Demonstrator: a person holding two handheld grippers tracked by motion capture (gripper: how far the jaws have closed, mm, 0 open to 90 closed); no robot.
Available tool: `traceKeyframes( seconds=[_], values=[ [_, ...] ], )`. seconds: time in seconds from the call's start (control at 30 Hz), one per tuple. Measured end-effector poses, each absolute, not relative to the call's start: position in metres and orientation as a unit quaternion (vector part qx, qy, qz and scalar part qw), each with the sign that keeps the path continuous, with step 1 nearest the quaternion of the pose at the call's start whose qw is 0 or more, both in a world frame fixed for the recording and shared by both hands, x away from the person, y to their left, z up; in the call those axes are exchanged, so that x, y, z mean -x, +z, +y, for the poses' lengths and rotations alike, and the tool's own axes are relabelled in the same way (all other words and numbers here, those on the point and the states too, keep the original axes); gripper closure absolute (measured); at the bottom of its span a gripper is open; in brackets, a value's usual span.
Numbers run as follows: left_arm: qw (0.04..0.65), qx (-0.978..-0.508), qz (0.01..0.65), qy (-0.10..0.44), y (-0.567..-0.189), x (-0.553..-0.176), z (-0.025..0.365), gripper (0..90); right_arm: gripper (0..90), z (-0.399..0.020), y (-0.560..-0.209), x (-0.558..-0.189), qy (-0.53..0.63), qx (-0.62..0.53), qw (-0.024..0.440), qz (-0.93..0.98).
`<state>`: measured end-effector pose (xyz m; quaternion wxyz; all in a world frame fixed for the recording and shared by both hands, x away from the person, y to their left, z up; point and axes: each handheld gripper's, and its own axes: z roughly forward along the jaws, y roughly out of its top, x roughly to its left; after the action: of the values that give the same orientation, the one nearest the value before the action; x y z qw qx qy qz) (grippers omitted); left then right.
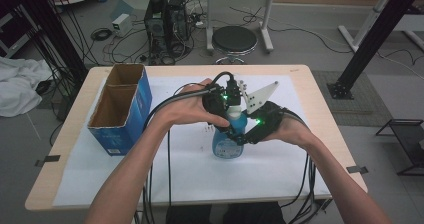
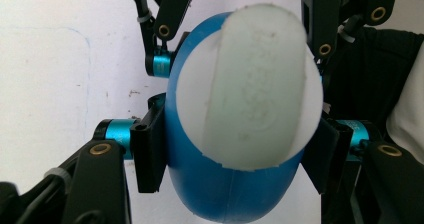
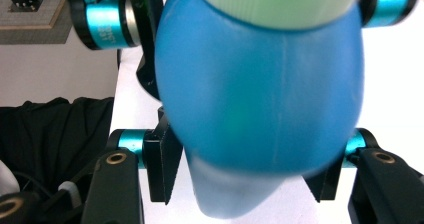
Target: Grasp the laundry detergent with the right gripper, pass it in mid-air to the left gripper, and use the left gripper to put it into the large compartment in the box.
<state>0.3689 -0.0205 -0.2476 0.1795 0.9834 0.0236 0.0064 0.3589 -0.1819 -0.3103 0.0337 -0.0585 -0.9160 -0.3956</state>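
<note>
Desk (image 1: 320,134), white sheet: blue bottle (image 1: 229,143) upright.
L hand-held gripper (image 1: 226,118) pinches bottle; R hand-held gripper (image 1: 241,136) pads flank it, contact unclear.

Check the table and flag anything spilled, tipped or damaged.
Nothing stands out. The blue bottle stands upright on the white sheet between both grippers, with no spill visible around it. The open blue box stands apart at the left, intact.

Blue bottle (image 1: 227,146) w/ white cap (image 2: 255,84), blue cardboard box (image 1: 120,109), black claws.
</note>
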Motion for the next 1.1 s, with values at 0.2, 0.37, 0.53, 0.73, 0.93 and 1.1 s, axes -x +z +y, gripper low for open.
traceKeyframes(
  seconds=[0.2, 0.37, 0.53, 0.73, 0.93, 1.1],
  values=[
    [0.175, -0.984, 0.021, 0.007, -0.2454, -0.3669, -0.0174, 37.7, 35.4, -0.1854, -0.3130, -0.3670, -0.395, 0.032, 0.010, -0.918],
    [0.175, -0.984, 0.021, 0.011, -0.2458, -0.3668, -0.0171, 37.6, 34.1, -0.1838, -0.3128, -0.3664, -0.394, 0.020, 0.007, -0.919],
    [0.177, -0.984, 0.024, 0.010, -0.2451, -0.3671, -0.0151, 37.6, 31.3, -0.1836, -0.3127, -0.3629, -0.384, 0.025, 0.017, -0.923],
    [0.177, -0.984, 0.023, 0.009, -0.2449, -0.3661, -0.0162, 37.6, 27.7, -0.1834, -0.3129, -0.3649, -0.388, 0.015, 0.012, -0.922],
    [0.175, -0.984, 0.026, 0.011, -0.2454, -0.3661, -0.0161, 37.6, 23.3, -0.1832, -0.3134, -0.3645, -0.390, 0.024, 0.011, -0.920],
    [0.175, -0.984, 0.030, 0.011, -0.2450, -0.3668, -0.0149, 37.6, 22.8, -0.1864, -0.3129, -0.3669, -0.389, 0.027, 0.008, -0.921]
  ],
)
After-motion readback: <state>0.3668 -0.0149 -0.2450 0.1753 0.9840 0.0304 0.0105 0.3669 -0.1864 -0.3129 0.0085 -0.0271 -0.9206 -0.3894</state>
